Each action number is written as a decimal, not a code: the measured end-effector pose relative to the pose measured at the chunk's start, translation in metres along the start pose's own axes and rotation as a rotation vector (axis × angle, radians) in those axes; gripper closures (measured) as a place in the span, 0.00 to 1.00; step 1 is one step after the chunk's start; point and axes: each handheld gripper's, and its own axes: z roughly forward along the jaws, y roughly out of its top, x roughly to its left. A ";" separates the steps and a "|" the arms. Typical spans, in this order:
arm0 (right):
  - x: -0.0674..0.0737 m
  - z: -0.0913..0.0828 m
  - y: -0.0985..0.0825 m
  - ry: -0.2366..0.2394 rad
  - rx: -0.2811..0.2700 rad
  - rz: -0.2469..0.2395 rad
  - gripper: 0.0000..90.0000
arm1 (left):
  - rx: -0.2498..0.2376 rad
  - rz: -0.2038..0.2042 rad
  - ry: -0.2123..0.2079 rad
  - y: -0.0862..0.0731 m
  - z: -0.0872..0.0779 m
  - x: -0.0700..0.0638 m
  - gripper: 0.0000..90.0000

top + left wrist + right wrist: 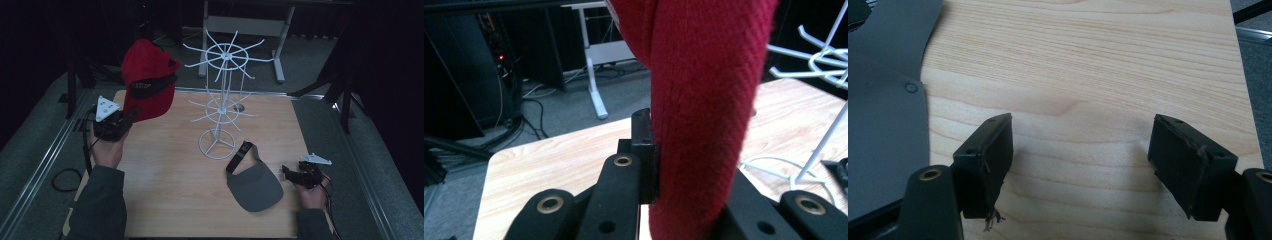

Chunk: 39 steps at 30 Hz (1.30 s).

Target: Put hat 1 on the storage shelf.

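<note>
Two pieces of headwear are present. One is a red cap (149,80), held off the wooden table (175,175) at the tip of the left gripper (131,115); in the left gripper view the jaws are closed on a fold of the red fabric (704,115), which rises straight up from between them. Just beyond the held cap, to the gripper's right, stands a white wire rack (222,95) with radial hooks on two tiers and a ring base. The second item, a grey visor (254,185), lies flat on the table just to the left of the right gripper (289,172). The right gripper (1080,160) rests low over bare wood, jaws spread wide and holding nothing.
</note>
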 end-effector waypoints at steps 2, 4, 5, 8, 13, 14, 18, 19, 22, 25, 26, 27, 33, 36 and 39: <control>0.000 0.000 0.000 0.000 0.000 0.000 0.29 | -0.011 -0.002 -0.001 0.003 0.000 -0.001 0.96; 0.000 0.000 0.000 0.001 0.000 0.000 0.29 | -0.020 -0.001 -0.007 0.007 -0.001 -0.002 0.96; 0.000 0.000 0.000 0.000 0.000 0.000 0.29 | -0.025 -0.001 -0.007 0.008 -0.001 -0.003 0.96; 0.000 0.000 0.000 0.001 0.000 0.000 0.29 | -0.042 -0.003 -0.016 0.013 -0.003 -0.005 0.96; 0.000 0.000 0.000 0.001 0.002 -0.001 0.29 | -0.080 -0.012 -0.024 0.018 -0.006 -0.007 0.96; 0.000 0.000 0.000 0.001 0.001 -0.001 0.29 | -0.088 -0.018 -0.028 0.019 -0.007 -0.007 0.96; 0.000 0.000 0.000 0.001 0.000 -0.001 0.29 | -0.109 -0.031 -0.043 0.023 -0.010 -0.007 0.96; 0.000 0.000 0.000 0.001 -0.001 -0.001 0.29 | -0.113 -0.032 -0.048 0.024 -0.011 -0.007 0.96; 0.000 0.000 0.000 0.001 0.000 0.000 0.29 | -0.133 -0.040 -0.064 0.027 -0.014 -0.008 0.96; 0.000 0.000 0.000 0.001 0.000 -0.001 0.29 | -0.147 -0.041 -0.069 0.030 -0.017 -0.009 0.96; 0.000 0.000 0.000 0.001 0.000 -0.001 0.29 | -0.153 -0.043 -0.070 0.032 -0.018 -0.009 0.96; 0.000 0.000 0.000 0.001 0.000 -0.001 0.29 | -0.155 -0.039 -0.071 0.033 -0.019 -0.009 0.96; 0.000 0.000 0.000 0.001 0.000 -0.001 0.29 | -0.189 -0.040 -0.078 0.041 -0.023 -0.012 0.96; 0.000 0.000 0.000 0.002 0.000 -0.001 0.29 | -0.204 -0.042 -0.086 0.044 -0.025 -0.015 0.95; 0.000 0.000 0.000 0.002 0.000 -0.001 0.29 | -0.217 -0.038 -0.091 0.046 -0.027 -0.017 0.95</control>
